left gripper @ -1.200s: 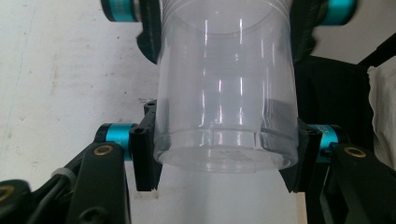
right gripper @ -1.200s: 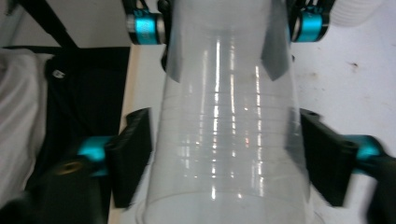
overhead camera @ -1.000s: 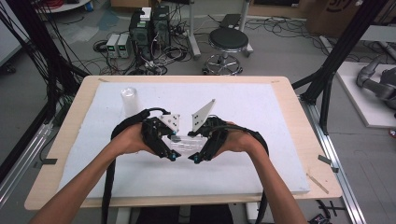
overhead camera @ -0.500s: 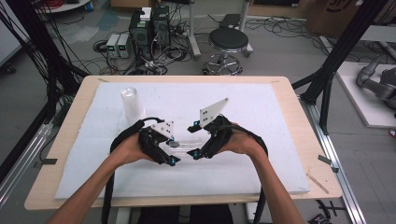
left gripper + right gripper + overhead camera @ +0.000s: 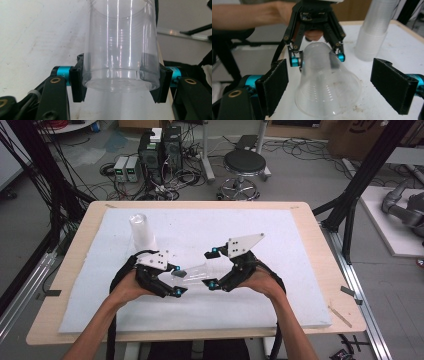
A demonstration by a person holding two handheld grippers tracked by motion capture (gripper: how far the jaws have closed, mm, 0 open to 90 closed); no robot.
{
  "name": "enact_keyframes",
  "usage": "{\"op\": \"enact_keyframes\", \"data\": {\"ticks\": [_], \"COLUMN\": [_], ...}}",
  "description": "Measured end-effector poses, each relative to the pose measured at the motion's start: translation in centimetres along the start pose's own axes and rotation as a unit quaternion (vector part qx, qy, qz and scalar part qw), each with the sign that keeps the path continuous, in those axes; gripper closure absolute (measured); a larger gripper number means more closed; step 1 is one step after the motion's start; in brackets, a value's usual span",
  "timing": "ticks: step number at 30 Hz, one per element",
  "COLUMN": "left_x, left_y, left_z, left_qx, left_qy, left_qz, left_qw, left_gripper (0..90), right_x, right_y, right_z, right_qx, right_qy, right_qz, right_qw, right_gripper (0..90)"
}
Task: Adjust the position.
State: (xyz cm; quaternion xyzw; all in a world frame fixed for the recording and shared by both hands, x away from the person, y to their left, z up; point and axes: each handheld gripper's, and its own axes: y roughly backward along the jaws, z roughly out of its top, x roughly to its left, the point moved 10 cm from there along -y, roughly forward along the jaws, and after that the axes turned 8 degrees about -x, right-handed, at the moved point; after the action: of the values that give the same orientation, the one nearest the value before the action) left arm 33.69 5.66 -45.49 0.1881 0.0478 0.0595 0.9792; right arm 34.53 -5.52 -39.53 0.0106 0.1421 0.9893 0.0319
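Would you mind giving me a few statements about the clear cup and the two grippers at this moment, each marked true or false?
1. The left gripper is clamped on the base end of a clear plastic cup. True.
2. The right gripper is also pressing on the cup. False: its pads stand well clear on either side of the cup's mouth, and its jaws have just been opening.
3. The cup stands upright on the white mat. False: it lies tilted, base up in the left gripper, rim low near the mat.
4. A stack of clear cups stands upright on the mat beyond the left gripper. True.
5. The held cup is full of water. False: it looks empty.
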Motion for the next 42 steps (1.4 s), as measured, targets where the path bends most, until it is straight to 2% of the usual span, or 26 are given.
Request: {"op": "enact_keyframes", "data": {"ticks": [4,9,11,15,22,32,38,41,42], "left_x": [0.0,0.1,0.1,0.1,0.1,-0.1,-0.3,-0.4,-0.4], "left_y": [0.5,1.0,1.1,1.1,1.1,1.1,1.0,1.0,1.0], "left_z": [0.0,0.6,0.7,1.1,1.6,2.6,2.8,3.0,3.1], "left_qx": [-0.032,-0.084,-0.094,-0.108,-0.129,-0.168,-0.174,-0.182,-0.191], "left_qy": [0.001,0.015,0.016,0.014,0.008,0.016,0.015,0.017,0.017], "left_qz": [-0.002,-0.003,-0.004,-0.007,-0.005,-0.009,-0.013,-0.012,-0.011], "left_qw": [0.9995,0.9963,0.9954,0.994,0.9916,0.9855,0.9846,0.9831,0.9813], "left_gripper": [41.8,41.8,41.8,41.8,41.8,41.8,41.8,41.8,41.8], "right_x": [0.0,0.0,0.1,-0.2,-0.2,0.0,0.2,0.3,0.3], "right_y": [0.2,0.4,0.5,0.6,0.3,-0.2,-0.5,-0.7,-0.8], "right_z": [0.2,0.2,0.2,0.2,-0.4,-0.4,-0.2,-0.3,-0.3], "right_qx": [-0.027,-0.05,-0.056,-0.073,-0.084,-0.099,-0.107,-0.108,-0.107], "right_qy": [-0.006,-0.01,-0.014,-0.018,-0.033,-0.033,-0.034,-0.035,-0.036], "right_qz": [-0.005,-0.01,-0.009,-0.018,-0.019,-0.011,-0.004,-0.001,-0.002], "right_qw": [0.9996,0.9986,0.9983,0.997,0.9958,0.9945,0.9937,0.9935,0.9936], "right_gripper": [14.7,14.6,14.4,13.5,13.4,13.4,13.4,13.4,13.4]}}
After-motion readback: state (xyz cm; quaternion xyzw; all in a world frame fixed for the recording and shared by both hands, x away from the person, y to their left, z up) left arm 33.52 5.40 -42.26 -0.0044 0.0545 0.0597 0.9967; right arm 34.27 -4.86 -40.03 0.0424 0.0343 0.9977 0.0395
